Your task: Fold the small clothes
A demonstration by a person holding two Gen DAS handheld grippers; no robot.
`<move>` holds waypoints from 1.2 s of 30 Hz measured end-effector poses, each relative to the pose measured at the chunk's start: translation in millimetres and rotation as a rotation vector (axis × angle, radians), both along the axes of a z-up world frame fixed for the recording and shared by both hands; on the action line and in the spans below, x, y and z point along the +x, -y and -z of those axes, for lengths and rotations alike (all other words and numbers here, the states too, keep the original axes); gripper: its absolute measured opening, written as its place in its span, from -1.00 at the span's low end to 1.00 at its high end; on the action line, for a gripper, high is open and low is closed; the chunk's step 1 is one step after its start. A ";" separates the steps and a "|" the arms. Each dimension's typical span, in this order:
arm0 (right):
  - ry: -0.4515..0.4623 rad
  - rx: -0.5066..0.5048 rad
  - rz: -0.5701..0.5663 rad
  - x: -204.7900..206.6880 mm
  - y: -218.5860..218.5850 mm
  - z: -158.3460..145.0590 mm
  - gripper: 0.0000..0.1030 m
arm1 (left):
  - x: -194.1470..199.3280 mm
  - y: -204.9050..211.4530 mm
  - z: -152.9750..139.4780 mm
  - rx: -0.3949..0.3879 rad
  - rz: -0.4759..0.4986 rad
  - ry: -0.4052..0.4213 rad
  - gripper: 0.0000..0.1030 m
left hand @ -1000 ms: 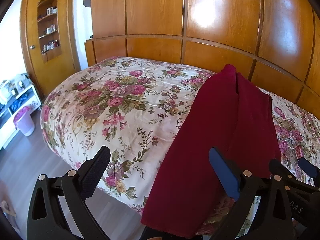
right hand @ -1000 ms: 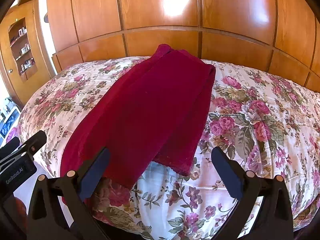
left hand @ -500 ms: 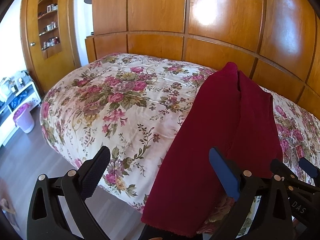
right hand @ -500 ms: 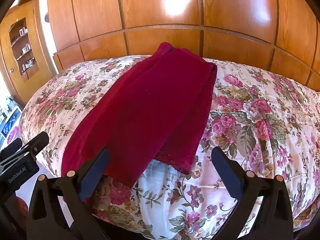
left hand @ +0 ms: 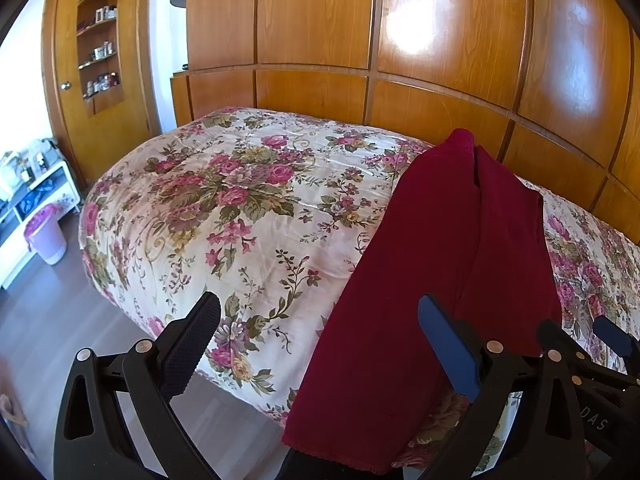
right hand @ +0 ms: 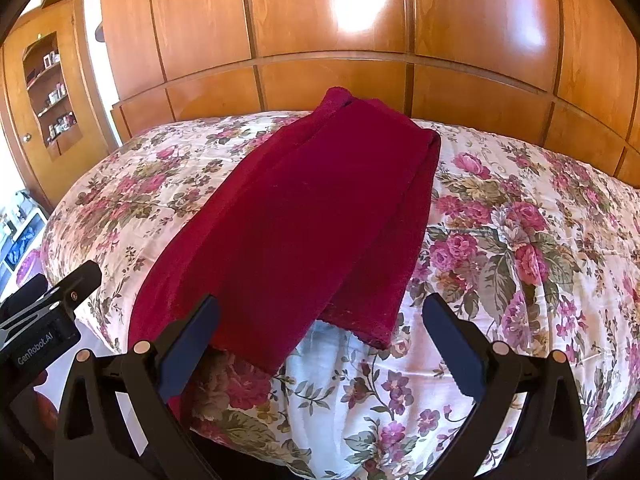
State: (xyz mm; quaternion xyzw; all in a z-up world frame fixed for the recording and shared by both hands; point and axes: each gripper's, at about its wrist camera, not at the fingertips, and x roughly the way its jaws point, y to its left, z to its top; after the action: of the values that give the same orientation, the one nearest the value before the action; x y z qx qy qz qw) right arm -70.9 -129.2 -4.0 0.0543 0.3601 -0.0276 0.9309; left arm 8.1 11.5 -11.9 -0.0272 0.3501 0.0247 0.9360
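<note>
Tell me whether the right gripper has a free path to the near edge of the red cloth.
Probably yes: the right gripper is open, the red cloth lies just ahead on the bedspread, nothing between.

Home bedroom: floral bed (left hand: pixel 248 216), wardrobe (left hand: pixel 440 40)

Both wrist views face the bed (left hand: pixel 256 216) from its near edge, sharing the red cloth (right hand: pixel 304 220)

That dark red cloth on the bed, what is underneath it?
The red cloth lies on the floral bedspread, which shows all around it. Its own lower folded layer peeks out; anything else beneath is covered.
</note>
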 end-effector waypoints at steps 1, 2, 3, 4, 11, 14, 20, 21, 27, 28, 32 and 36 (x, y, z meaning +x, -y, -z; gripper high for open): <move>0.001 0.000 -0.002 -0.1 -0.3 0.2 0.96 | -0.4 -0.5 0.0 -0.001 0.001 0.000 0.90; 0.002 -0.001 -0.004 -0.3 -0.7 0.0 0.96 | -0.5 -0.5 0.0 -0.002 0.001 -0.001 0.90; 0.002 -0.002 -0.006 0.0 -0.7 0.0 0.96 | -0.7 -0.8 0.1 -0.002 0.001 0.000 0.90; 0.001 -0.002 -0.007 0.0 -0.7 0.1 0.96 | -0.7 -0.8 0.1 -0.001 0.001 0.000 0.90; 0.009 -0.003 -0.011 0.1 -2.8 -0.9 0.96 | -1.4 -1.2 -0.7 0.001 0.002 0.002 0.90; 0.010 -0.004 -0.013 0.2 -3.3 -1.1 0.96 | -2.0 -2.1 -0.4 0.000 0.002 0.002 0.90; 0.011 -0.006 -0.011 0.1 -3.4 -0.9 0.96 | -1.8 -2.2 0.5 0.002 0.002 -0.002 0.90; 0.009 -0.004 -0.009 0.2 -2.6 -0.7 0.96 | -1.6 -2.2 1.1 0.002 0.002 -0.005 0.90; -0.004 0.046 -0.013 2.2 9.5 1.1 0.96 | 0.1 -5.6 5.1 -0.005 -0.002 -0.016 0.90; -0.005 0.057 -0.013 2.8 12.7 1.3 0.96 | 1.4 -6.6 6.6 -0.008 -0.001 -0.023 0.90; -0.014 0.111 0.006 7.7 30.5 1.7 0.95 | 6.2 -14.6 15.1 -0.025 0.008 -0.059 0.90; -0.027 0.154 0.024 20.8 50.8 1.3 0.51 | 10.4 -25.0 30.9 -0.035 0.052 -0.114 0.55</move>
State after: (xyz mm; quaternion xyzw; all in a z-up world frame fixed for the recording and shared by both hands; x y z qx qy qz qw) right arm -50.1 -180.0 -5.3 0.1294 0.3728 -0.0116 0.9188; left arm 18.5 36.6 -42.8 -0.0331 0.4038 -0.0041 0.9142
